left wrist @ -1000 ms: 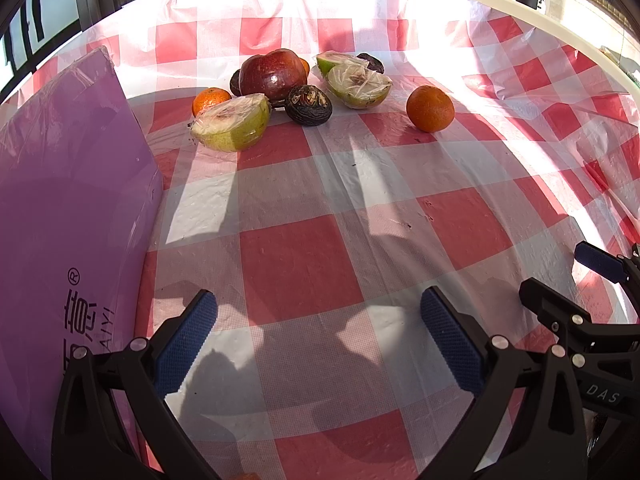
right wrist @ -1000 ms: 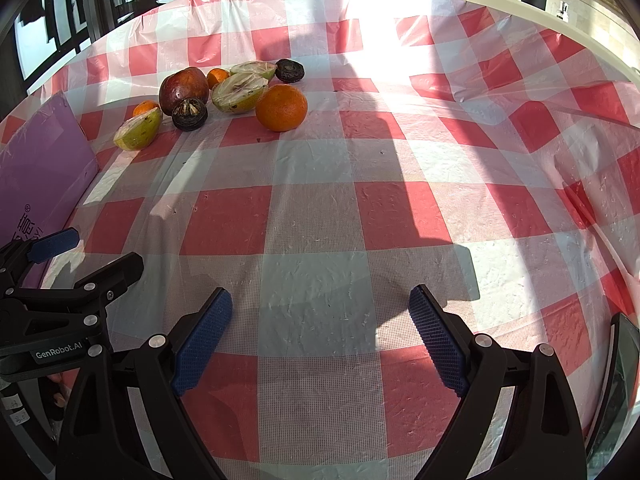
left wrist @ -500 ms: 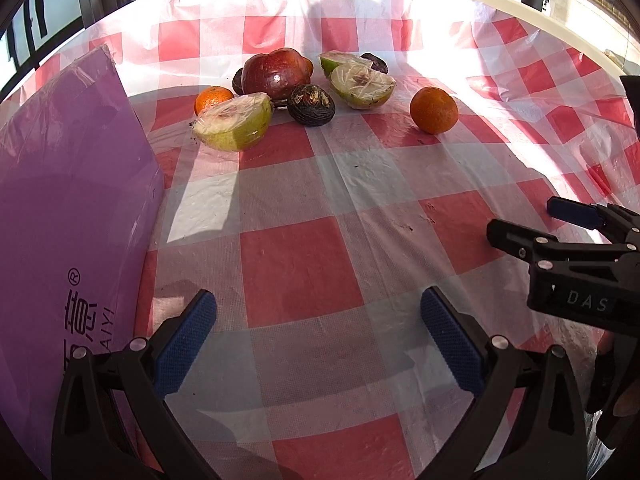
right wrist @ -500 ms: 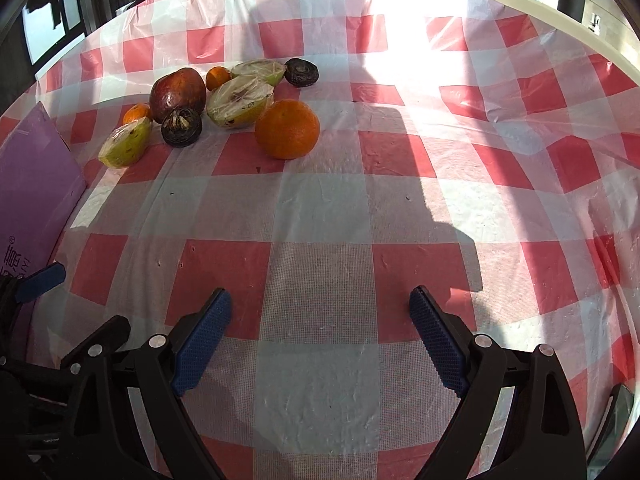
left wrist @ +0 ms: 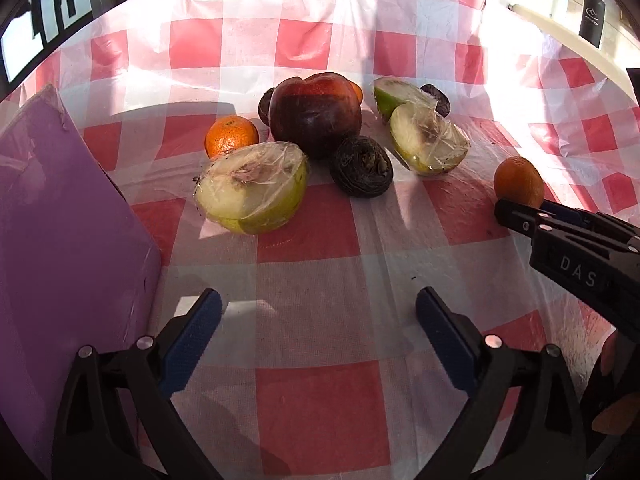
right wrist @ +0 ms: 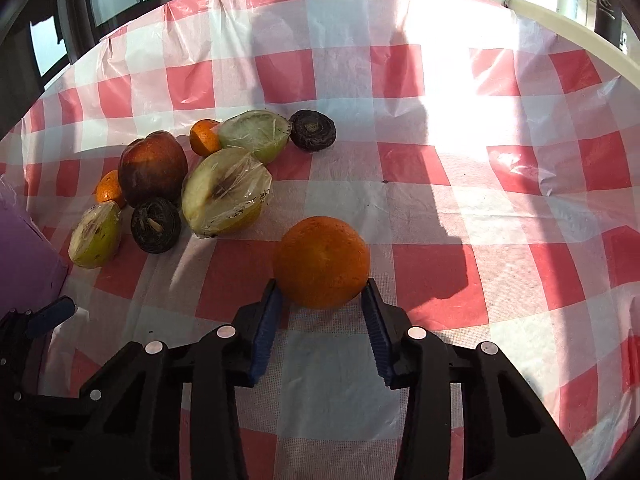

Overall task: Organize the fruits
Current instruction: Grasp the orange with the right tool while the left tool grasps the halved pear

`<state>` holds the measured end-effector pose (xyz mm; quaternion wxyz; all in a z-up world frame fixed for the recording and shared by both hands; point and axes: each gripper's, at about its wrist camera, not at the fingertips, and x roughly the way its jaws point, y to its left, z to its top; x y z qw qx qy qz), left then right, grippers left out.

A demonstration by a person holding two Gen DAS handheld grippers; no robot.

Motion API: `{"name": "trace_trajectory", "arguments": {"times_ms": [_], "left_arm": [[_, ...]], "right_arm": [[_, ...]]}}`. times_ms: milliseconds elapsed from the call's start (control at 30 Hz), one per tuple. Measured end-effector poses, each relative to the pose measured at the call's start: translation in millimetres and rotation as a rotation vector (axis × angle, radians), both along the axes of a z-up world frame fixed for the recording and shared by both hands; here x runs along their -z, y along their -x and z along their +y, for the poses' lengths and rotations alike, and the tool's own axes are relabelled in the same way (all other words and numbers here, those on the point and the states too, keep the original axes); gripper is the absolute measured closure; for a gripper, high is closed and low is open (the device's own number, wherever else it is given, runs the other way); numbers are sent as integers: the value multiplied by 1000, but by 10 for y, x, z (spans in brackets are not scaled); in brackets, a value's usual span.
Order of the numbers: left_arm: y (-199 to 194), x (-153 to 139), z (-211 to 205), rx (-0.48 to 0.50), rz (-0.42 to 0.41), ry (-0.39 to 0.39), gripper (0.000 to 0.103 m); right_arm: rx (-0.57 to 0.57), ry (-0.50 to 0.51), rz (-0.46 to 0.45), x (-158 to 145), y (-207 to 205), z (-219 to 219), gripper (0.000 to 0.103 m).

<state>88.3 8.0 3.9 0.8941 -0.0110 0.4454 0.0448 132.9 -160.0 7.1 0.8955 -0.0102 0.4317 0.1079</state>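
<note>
On the red-and-white checked cloth an orange (right wrist: 320, 260) sits apart from the fruit pile. My right gripper (right wrist: 323, 287) is closing on it, and both blue pads touch its sides. In the left wrist view the same orange (left wrist: 518, 182) shows just past the right gripper (left wrist: 528, 208). The pile holds a dark red apple (left wrist: 314, 116), cling-wrapped green fruit halves (left wrist: 252, 192) (left wrist: 428, 140), a small tangerine (left wrist: 230, 136) and a dark wrinkled fruit (left wrist: 362, 166). My left gripper (left wrist: 318, 300) hovers in front of the pile. Its jaws are closing slightly but stand wide, with nothing between them.
A purple box (left wrist: 60, 240) stands along the left side of the table, close to the left gripper. A pale rail (right wrist: 568, 26) runs past the table's far right edge. A dark bottle (left wrist: 592, 16) stands behind that rail. Windows lie beyond the far left.
My right gripper moved forward to the lone orange and closed around it. The left gripper moved closer to the fruit pile, still wide.
</note>
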Motion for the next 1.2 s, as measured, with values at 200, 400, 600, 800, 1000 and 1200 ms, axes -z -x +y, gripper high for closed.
{"name": "trace_trajectory", "arguments": {"times_ms": [200, 400, 600, 800, 1000, 1200], "left_arm": [[-467, -28, 154, -104, -6, 6, 9], [-707, -26, 302, -90, -4, 9, 16], [-615, -89, 361, -69, -43, 45, 40], [166, -169, -32, -6, -107, 30, 40], [1114, -245, -237, 63, -185, 57, 40], [1412, -214, -178, 59, -175, 96, 40]], "right_arm": [[55, -111, -8, -11, -10, -221, 63], [36, -155, -2, 11, -22, -231, 63], [39, -188, -2, 32, -17, -276, 63], [58, -170, -36, -23, 116, -289, 81], [90, -186, -49, -40, 838, -460, 94], [114, -215, -28, -24, 1059, -640, 40]]}}
